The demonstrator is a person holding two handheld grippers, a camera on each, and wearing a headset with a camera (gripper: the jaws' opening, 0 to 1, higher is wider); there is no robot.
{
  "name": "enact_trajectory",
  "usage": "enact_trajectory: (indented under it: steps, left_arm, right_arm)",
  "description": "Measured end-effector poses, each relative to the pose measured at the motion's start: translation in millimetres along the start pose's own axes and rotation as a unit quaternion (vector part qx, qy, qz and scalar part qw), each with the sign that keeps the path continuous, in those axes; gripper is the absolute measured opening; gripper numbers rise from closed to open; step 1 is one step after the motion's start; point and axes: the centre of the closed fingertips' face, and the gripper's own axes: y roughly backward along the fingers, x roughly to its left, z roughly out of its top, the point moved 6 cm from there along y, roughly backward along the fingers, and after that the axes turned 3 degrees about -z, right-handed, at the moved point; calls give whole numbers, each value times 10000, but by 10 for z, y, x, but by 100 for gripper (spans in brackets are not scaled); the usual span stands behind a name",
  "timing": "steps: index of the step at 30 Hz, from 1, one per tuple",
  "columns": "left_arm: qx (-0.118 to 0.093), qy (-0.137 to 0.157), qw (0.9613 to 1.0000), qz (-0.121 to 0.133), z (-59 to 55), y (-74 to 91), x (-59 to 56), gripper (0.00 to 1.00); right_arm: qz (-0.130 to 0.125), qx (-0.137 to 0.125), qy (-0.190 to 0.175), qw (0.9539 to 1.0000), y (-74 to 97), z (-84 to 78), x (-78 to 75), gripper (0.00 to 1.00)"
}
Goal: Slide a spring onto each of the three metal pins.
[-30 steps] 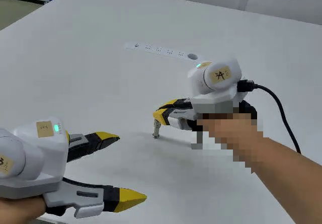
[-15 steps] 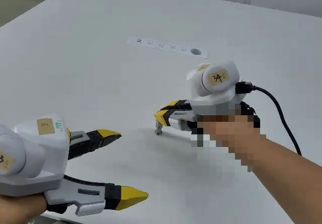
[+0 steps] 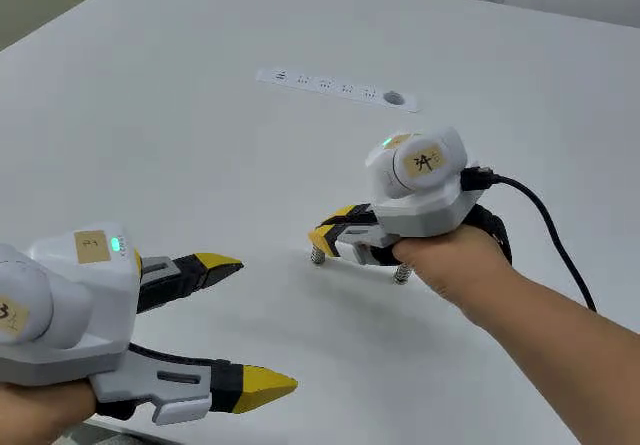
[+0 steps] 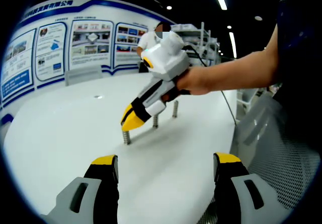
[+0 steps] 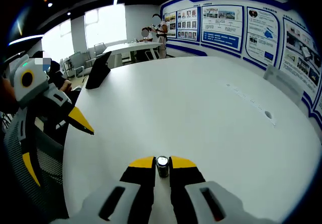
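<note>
White table, smooth and matte, with a white power strip lying at its far side. Left gripper hovers low at the near edge, jaws spread wide, carrying nothing, well apart from the work. Right gripper is angled down at mid-table, its yellow tips pinched together on a small steel spring that sits at the top of the nearest pin. Three metal pins stand upright in a short row under and behind that gripper. Each looks ribbed as if coiled, but the farthest is too small to be sure. Judgement: the spring is very light, slick and elastic, and it will squash or ping away if squeezed hard. Best held lightly across mid-coil, with the bore clear and in line with the pin. The pins are stiff and thin, and a sideways shove may topple them.
</note>
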Motion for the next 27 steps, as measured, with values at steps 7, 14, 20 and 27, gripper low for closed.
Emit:
enact_trajectory:
  steps: [7, 14, 20, 27]
  left_arm:
    - [-8, 8, 10000, 17, 9, -2, 6, 79]
    - [1, 3, 10000, 18, 10, -6, 8, 79]
    - [-34, 1, 10000, 8, 12, -1, 10, 79]
    - [43, -54, 9999, -73, -8, -11, -9, 79]
  right_arm:
    - [-16, 30, 5, 10000, -8, 0, -12, 12]
    - [-43, -1, 12, 10000, 13, 14, -24, 13]
    - [-103, -29, -2, 9999, 58, 32, -24, 16]
    - [-159, -95, 14, 9998, 131, 31, 22, 17]
